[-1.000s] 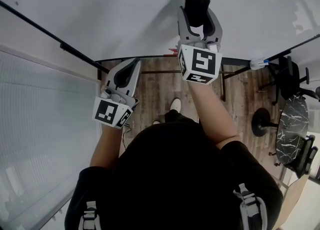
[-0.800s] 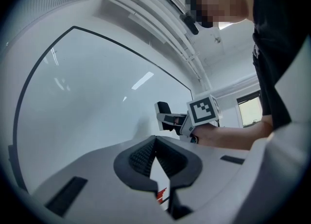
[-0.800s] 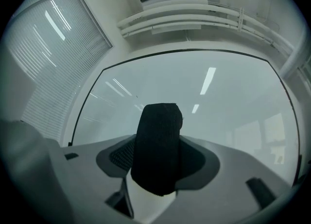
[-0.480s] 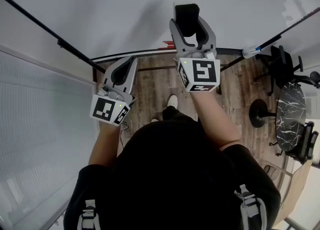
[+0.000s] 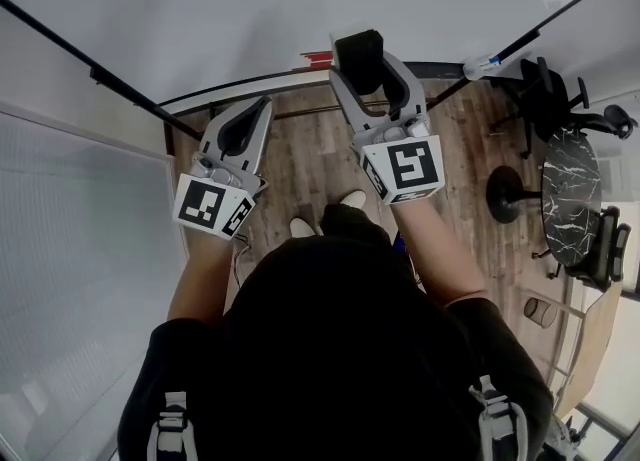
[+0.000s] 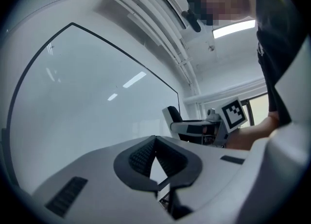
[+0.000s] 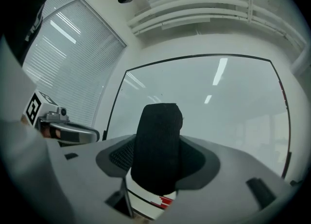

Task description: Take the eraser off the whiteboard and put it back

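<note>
**Clerk:** Grippers, how many, and what are they carrying?

**Checker:** Two. The right gripper (image 7: pixel 158 157) is pinching the one eraser (image 5: pixel 358 49). Its jaws are standing wide around the body, with the black felt face pointing out past the fingertips. The left gripper (image 6: pixel 154 141) is carrying nothing, and its pads are pressing together at the tips.

**Clerk:** Boards?

**Checker:** One whiteboard (image 7: pixel 214 96), lying straight ahead of both sets of jaws. I cannot tell whether the felt is touching it.

**Clerk:** Edges?

**Checker:** One black frame (image 7: pixel 115 102) is running round the board. In the head view its lower edge is passing just beside the eraser.

**Clerk:** Room for moving?

**Checker:** Bare white surface is opening above and to both sides of the right jaws. The left gripper is hanging to their left, apart from them.

**Clerk:** Anything else?

**Checker:** One marker (image 5: pixel 482 63) is lying along the dark rail to the right of the right jaws, well apart from them.
</note>
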A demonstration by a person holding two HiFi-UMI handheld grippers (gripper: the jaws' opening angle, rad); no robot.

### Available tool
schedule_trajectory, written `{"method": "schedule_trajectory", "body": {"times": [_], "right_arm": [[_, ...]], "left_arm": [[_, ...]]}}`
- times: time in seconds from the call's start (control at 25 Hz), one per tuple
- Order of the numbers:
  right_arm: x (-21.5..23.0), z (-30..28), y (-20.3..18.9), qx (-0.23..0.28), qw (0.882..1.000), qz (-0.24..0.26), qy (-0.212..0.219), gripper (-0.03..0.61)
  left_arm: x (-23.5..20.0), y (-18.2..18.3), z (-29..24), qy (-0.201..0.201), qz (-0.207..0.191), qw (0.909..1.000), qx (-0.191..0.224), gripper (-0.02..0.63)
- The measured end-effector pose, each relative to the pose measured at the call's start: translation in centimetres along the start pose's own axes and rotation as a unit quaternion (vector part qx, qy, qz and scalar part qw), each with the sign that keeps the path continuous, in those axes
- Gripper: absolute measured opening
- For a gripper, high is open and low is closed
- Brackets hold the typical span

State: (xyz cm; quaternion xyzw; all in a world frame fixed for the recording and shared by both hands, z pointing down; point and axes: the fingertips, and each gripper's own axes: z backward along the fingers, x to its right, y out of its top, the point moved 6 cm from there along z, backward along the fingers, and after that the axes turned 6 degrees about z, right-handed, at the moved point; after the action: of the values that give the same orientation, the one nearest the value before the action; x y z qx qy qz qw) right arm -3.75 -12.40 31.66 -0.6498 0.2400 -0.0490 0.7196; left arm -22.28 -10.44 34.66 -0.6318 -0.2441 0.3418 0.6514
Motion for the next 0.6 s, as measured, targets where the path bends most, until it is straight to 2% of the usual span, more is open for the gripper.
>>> {"method": "schedule_trajectory", "body": {"times": [0.2, 0.6], "right_arm": [[0.3, 3.8, -0.7, 0.001, 1.000, -0.016, 0.017, 0.247], [1.9, 11.3, -2.0, 0.007, 0.998, -0.030, 0.051, 0.247]], "left_arm": [[2.5, 0.0, -0.6, -0.022, -0.005, 0.9997, -0.004, 0.000], [9.0, -1.2, -1.3, -0.041, -0.005, 0.9991, -0.012, 0.000]]}}
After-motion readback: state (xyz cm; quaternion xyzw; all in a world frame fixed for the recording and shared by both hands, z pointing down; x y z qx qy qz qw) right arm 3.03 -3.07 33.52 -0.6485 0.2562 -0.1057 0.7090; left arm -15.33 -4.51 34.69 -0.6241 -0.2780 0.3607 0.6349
